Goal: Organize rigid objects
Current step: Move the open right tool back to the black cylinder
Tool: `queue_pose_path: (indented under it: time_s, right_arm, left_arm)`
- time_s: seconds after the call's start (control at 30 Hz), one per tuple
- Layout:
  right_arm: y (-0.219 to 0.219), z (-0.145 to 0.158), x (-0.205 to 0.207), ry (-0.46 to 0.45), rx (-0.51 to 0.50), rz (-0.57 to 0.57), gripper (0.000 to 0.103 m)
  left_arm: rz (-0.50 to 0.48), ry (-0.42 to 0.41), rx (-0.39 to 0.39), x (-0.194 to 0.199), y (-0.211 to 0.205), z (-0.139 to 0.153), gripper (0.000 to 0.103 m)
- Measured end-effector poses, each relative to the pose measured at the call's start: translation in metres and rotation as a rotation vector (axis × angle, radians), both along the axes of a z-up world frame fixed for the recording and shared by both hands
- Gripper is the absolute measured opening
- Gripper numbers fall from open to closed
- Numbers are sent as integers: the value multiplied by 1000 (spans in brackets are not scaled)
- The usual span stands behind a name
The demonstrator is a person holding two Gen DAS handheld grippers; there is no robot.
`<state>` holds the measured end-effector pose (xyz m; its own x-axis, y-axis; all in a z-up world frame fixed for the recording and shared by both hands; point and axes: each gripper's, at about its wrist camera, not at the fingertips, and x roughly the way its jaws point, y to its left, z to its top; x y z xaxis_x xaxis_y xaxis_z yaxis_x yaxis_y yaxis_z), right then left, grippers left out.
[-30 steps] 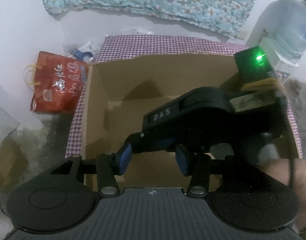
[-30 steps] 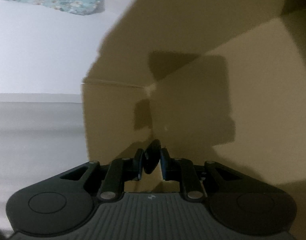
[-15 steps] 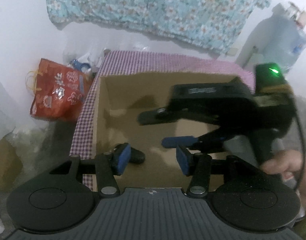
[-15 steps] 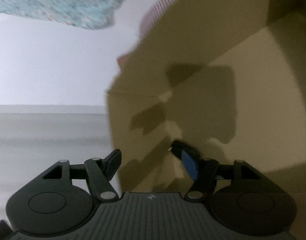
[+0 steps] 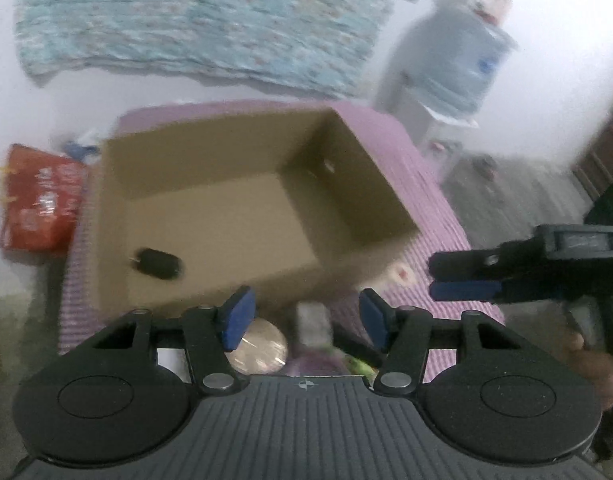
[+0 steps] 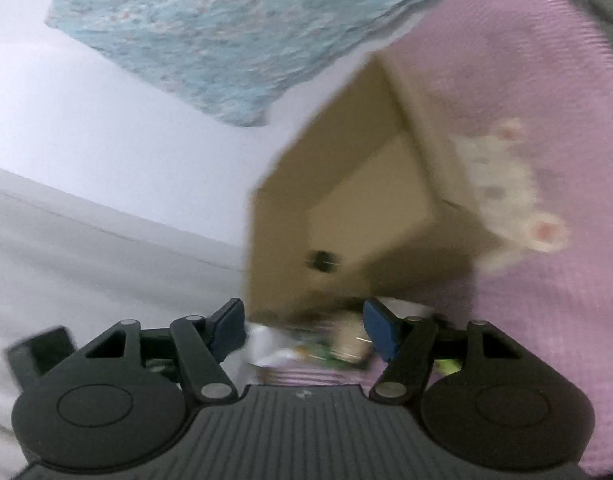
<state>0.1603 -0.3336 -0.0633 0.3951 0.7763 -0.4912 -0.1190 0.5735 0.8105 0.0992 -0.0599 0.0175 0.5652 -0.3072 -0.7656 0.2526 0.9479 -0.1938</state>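
An open cardboard box [image 5: 226, 208] stands on the purple checked cloth [image 5: 434, 184]. A small black object [image 5: 158, 263] lies on the box floor near its left wall, also visible in the right wrist view [image 6: 321, 260]. My left gripper [image 5: 306, 316] hovers in front of the box, jaws opening, nothing between them. My right gripper [image 6: 302, 326] is outside the box with its jaws apart and closing a little, holding nothing. It shows at the right of the left wrist view [image 5: 432, 276]. A round beige disc [image 5: 262, 346] and blurred small items lie under both grippers.
A white soft item with pink spots [image 6: 502, 188] lies beside the box on the cloth. A red bag [image 5: 38, 204] sits on the floor at the left. A water jug [image 5: 458, 60] stands at the back right. Floral cloth [image 5: 206, 20] hangs on the wall.
The right gripper opened, left the small black object on the box floor, and drew back out of the box to the right. The left gripper pulled back and its jaws widened.
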Motion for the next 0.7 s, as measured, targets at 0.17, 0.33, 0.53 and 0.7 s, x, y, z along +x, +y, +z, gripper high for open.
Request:
queue_pose_path:
  time_s: [0.17, 0.33, 0.53, 0.7]
  right_arm:
    - [-4, -37, -14, 61, -156, 5, 55]
    - [21, -55, -3, 33, -311, 71, 41]
    - [52, -72, 11, 6, -433, 166, 25]
    - [59, -81, 14, 7, -470, 189, 18]
  left_arm:
    - [-109, 73, 3, 0, -41, -38, 56]
    - [-179, 133, 66, 6, -72, -76, 49]
    - [-193, 154, 85, 17, -80, -93, 47]
    - [-199, 164, 76, 21, -81, -99, 47]
